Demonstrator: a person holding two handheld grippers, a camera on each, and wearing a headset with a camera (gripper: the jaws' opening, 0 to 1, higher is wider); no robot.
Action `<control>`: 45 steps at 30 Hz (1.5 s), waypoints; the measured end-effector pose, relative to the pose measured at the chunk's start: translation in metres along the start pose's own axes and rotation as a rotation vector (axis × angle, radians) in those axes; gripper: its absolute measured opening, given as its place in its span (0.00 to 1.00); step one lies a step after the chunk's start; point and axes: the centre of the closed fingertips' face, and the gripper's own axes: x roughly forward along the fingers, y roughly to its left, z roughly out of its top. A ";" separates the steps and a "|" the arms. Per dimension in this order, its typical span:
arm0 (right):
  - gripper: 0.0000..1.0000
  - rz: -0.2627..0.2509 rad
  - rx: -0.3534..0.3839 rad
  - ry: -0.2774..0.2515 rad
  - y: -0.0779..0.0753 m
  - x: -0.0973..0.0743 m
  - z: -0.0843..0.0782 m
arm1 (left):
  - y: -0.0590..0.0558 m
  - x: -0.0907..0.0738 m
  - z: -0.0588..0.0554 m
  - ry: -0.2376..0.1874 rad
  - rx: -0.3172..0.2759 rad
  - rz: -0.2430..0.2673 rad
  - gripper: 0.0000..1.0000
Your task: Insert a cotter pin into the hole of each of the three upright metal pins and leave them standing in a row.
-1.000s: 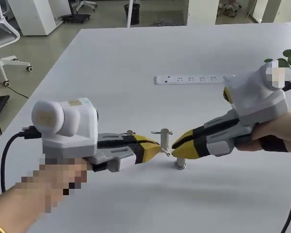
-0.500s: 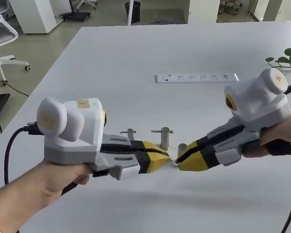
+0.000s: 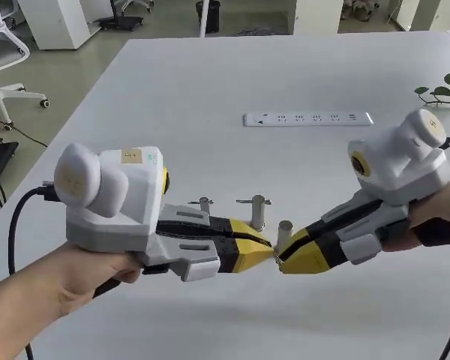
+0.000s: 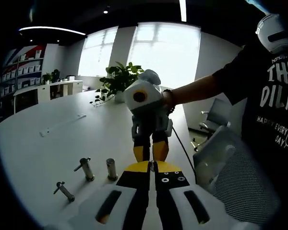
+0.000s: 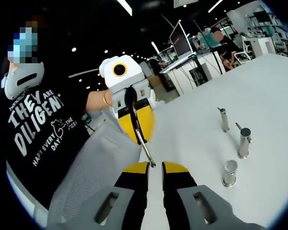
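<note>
power strip beyond pins, plant right

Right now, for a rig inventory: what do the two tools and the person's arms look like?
Both the left tool and right tool have pale grey bodies, black mid-sections and yellow tapered jaws. A black cable runs from the left one. The person wears a black short-sleeved T-shirt with white lettering and a gold bangle on the left wrist.

- Cotter pin bridges tips of left hand-held gripper & right hand-held gripper: no way btw.
- Just beyond tips: 3 upright pins block.
- Near side: bare desk, open.
</note>
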 end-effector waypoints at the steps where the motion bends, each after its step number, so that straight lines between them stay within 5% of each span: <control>1: 0.05 0.004 0.000 0.001 0.001 0.001 0.000 | -0.001 0.000 0.000 0.001 0.001 -0.002 0.01; 19: 0.01 0.039 -0.017 0.011 0.009 0.007 -0.001 | -0.004 0.001 0.001 0.005 0.015 -0.022 0.01; 34: 0.00 -0.065 -0.113 0.054 -0.006 0.002 -0.001 | 0.010 -0.002 -0.009 0.020 -0.026 0.045 0.01; 45: 0.00 -0.110 -0.118 0.074 -0.013 -0.001 -0.002 | 0.017 -0.001 -0.015 0.025 -0.035 0.077 0.01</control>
